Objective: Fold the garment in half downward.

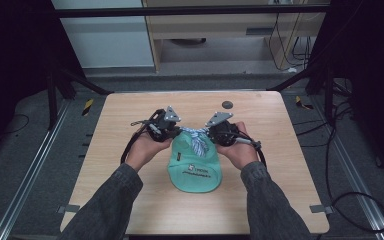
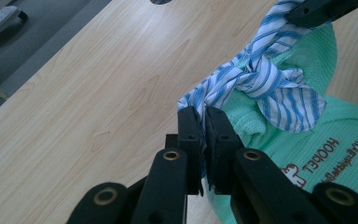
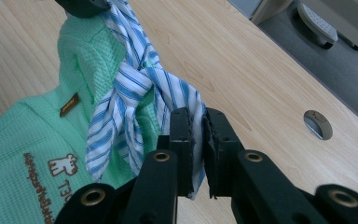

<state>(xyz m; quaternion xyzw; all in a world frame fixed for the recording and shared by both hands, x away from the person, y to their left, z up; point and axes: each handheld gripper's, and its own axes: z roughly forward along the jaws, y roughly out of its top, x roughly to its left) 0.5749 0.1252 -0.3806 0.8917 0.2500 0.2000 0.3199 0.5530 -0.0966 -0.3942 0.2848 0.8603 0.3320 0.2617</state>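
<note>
Bench [image 1: 130,200] is mostly bare wood: wide open lanes left, right and behind the work, plus a strip along the near edge.

Obstacles sit in the centre: green bag [image 1: 195,167] lies flat mid-bench, with the striped tie [image 1: 196,137] knotted at its top edge and stretched between the left gripper [image 1: 177,131] and right gripper [image 1: 207,132]. The gap between the two is narrow and taken up by the tie.

Both forearms come in from the near side and flank the bag, closing off its sides.

Small round grommet [image 1: 227,104] sits flush in the far bench, well apart from the tools.
</note>
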